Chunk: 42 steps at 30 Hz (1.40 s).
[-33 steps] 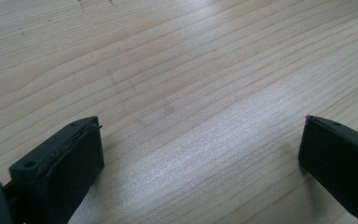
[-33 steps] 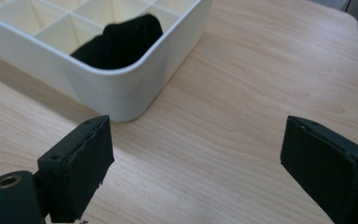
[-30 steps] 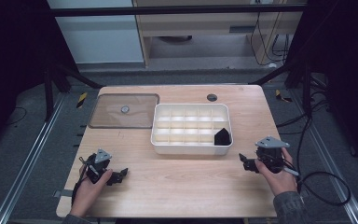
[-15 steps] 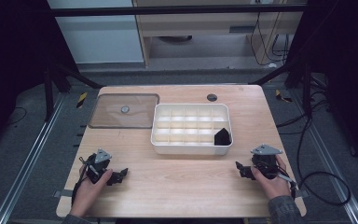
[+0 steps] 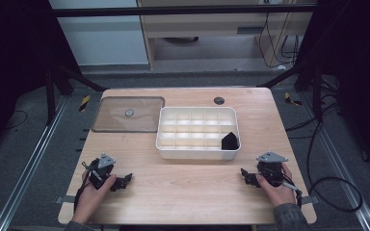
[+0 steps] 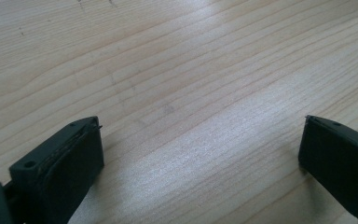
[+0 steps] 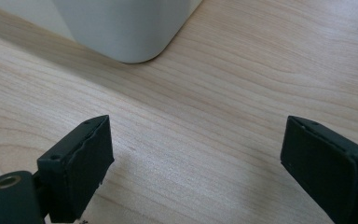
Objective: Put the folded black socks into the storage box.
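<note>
Wooden surface [image 5: 192, 183] carries a white compartment tray [image 5: 197, 150] at centre, clear lid [image 5: 144, 115] upper left; left gripper [image 5: 123, 180] and right gripper [image 5: 245, 175] rest low, jaws spread, empty.

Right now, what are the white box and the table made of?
The white box looks like plastic: smooth, matte-white walls with rounded corners, moulded into little compartments. The table looks like pale wood, or a wood-look top: long grain lines run across it with a soft sheen. I can't tell if it's solid wood.
</note>
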Each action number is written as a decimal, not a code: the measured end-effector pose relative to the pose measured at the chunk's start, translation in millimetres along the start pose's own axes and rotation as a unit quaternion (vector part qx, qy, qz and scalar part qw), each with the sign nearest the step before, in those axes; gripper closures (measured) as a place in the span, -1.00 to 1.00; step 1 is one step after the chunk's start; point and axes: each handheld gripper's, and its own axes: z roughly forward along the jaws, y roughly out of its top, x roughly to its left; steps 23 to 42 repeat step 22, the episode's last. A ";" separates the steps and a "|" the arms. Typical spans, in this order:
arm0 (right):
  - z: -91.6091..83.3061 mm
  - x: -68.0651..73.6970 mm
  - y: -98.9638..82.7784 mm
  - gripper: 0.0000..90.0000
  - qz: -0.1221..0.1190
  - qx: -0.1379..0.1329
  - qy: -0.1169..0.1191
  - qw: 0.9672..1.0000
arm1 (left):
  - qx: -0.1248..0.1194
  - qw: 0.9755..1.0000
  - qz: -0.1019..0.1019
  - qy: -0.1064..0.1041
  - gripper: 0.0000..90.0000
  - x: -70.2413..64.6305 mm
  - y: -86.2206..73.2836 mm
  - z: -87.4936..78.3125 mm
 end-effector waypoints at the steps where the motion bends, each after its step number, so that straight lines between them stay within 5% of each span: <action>1: 0.8 1.0 0.0 -0.79 0.004 0.001 0.000 1.000 | 0.000 1.000 0.000 0.000 -1.00 0.0 0.0 0.0; 22: 16.0 9.4 5.0 -0.94 0.034 0.020 -0.012 0.999 | -0.001 1.000 -0.001 -0.001 -1.00 -0.8 1.1 1.2; 42: 16.0 9.4 5.0 -0.94 0.034 0.020 -0.012 0.999 | -0.001 1.000 -0.001 -0.001 -1.00 -0.8 1.1 1.2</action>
